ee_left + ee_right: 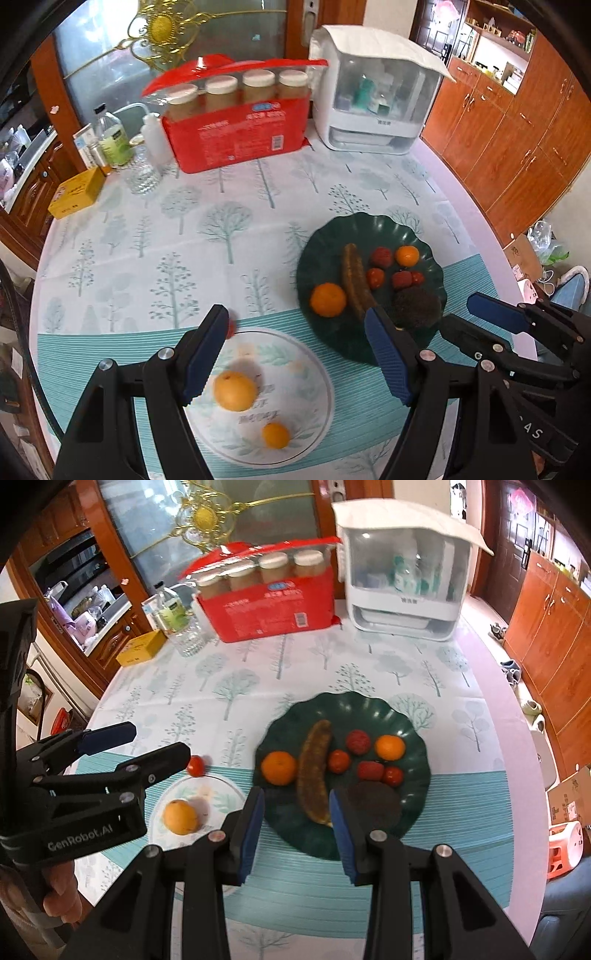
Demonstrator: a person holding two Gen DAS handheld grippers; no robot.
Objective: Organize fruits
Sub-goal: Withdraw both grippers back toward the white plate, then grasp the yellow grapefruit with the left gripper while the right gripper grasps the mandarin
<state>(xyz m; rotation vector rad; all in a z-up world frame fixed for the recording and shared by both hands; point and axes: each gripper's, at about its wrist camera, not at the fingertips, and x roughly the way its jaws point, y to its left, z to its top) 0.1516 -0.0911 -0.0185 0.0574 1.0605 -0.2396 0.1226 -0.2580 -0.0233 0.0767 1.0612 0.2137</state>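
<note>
A dark green plate [351, 229] [369, 709] holds two oranges, a browned banana [314, 771], several small red fruits and a dark brown round thing [373, 801]. A white patterned plate [303, 369] [229, 790] bears a large orange [234, 391] [181, 816] and a small one [275, 435]. A cherry tomato [195, 766] lies on the cloth at its far rim. My left gripper [295, 314] [160, 742] hangs open above the white plate, nothing in it. My right gripper [295, 797] [465, 317] hovers over the green plate's near edge, jaws narrowly apart and empty.
At the table's back stand a red pack of jars [240, 136], a white countertop appliance [373, 92], bottles, a glass [142, 173] and a yellow box [75, 192]. The round table's edge curves down the right side. A hand [62, 904] grips the left tool.
</note>
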